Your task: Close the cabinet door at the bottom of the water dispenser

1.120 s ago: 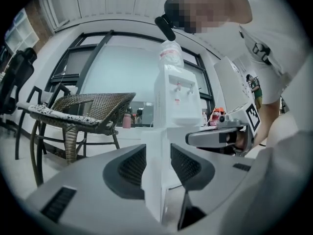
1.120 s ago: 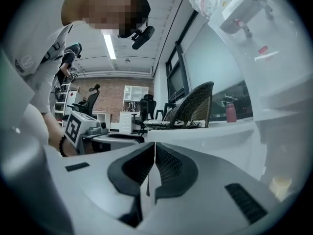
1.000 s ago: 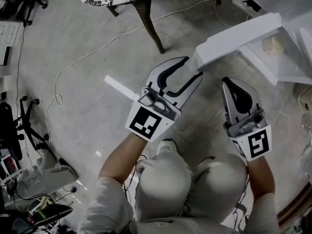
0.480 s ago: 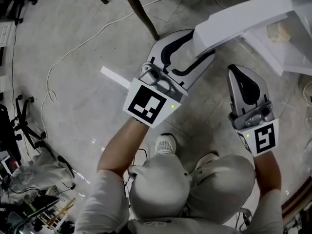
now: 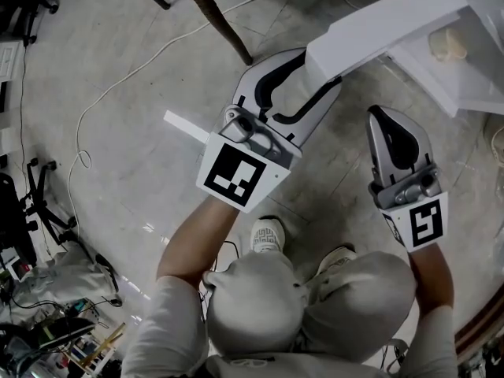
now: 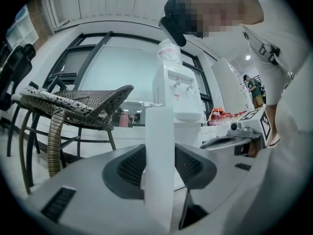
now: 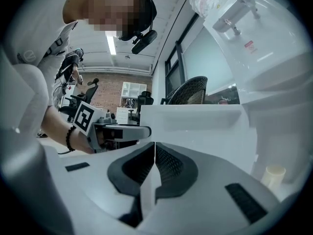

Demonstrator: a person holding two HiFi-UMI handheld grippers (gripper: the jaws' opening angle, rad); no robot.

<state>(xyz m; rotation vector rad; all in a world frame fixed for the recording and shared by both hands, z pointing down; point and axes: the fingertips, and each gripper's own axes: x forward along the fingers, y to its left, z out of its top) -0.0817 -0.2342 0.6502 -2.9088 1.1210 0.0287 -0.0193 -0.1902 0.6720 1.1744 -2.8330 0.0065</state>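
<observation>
Two claws are working low at the dispenser (image 7: 254, 48). My left claw (image 5: 305, 85) is straddling the free edge of the door (image 5: 386, 22); its jaws are closing on it and the pads are looking flush against both faces. My right claw (image 5: 379, 116) is riding pinched fully together, holding nothing, just beside the door. The door is standing wide open, swung well out from the cabinet (image 5: 472, 93).

Judging the step:
- I am wanting a firm pinch before swinging.
- I am planning on following the hinge arc, not shoving straight.
- I am keeping the claw level so the panel is not twisting.
- I am planning on releasing before the edge meets the frame.
</observation>
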